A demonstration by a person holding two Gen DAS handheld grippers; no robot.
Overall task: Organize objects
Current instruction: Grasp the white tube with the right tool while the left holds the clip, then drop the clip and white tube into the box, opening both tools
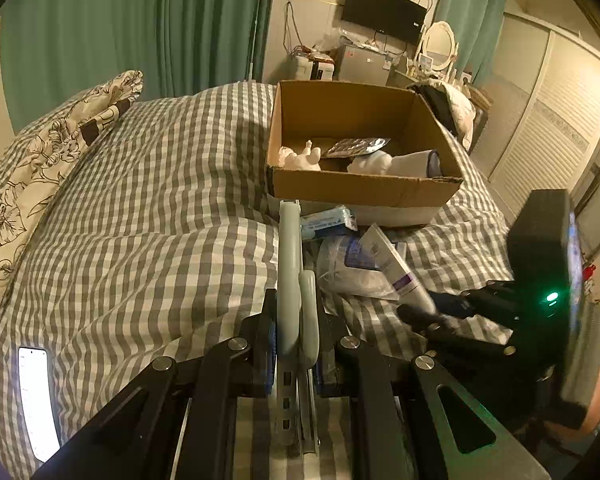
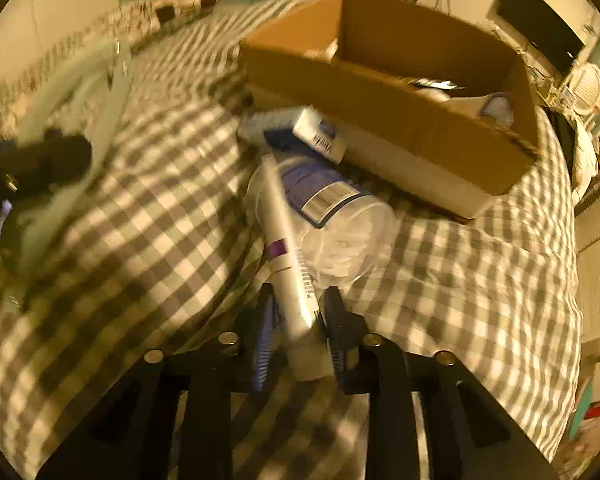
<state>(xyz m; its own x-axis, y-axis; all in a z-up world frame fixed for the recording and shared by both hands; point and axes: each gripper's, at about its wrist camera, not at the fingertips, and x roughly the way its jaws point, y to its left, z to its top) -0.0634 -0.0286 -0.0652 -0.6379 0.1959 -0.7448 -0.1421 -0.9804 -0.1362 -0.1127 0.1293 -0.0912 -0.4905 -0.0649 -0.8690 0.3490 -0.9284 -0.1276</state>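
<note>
My left gripper (image 1: 296,320) is shut on a long pale grey-green plastic tool (image 1: 290,264) that points toward the cardboard box (image 1: 364,190) on the checked bed. My right gripper (image 2: 300,312) is shut on a white tube with a purple band (image 2: 290,264); that tube also shows in the left wrist view (image 1: 396,268). A clear plastic bag with a blue label (image 2: 332,216) and a small blue-and-white pack (image 2: 316,132) lie in front of the box. The box holds white items and a foil blister pack (image 1: 358,146).
A lit phone (image 1: 36,400) lies on the checked bedcover at the near left. A floral pillow (image 1: 40,152) lies at the left. A TV (image 1: 382,10), a mirror and a cluttered dresser stand at the far wall. A wardrobe (image 1: 548,128) stands on the right.
</note>
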